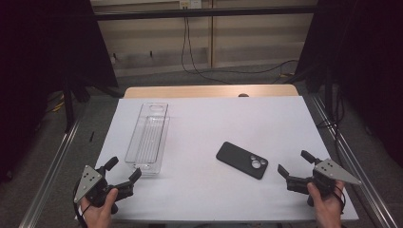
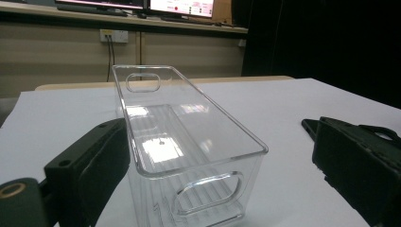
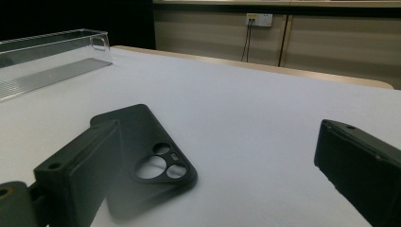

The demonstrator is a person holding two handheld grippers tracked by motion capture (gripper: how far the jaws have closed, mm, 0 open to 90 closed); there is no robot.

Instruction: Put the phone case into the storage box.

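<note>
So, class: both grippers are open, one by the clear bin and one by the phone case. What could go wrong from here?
1. The clear plastic bin is light and glossy; the open left gripper at its near end could push it along the white sheet rather than grip it.
2. The black phone case lies flat, so the open right gripper may scrape the table covering or slide it away.

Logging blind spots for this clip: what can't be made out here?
- Black phone case: near end blurred behind the right gripper's jaw, right gripper view.
- Clear plastic bin: bottom corner cut by the frame edge, left gripper view.
- Monitor screens: cut off at top, unreadable.
</note>
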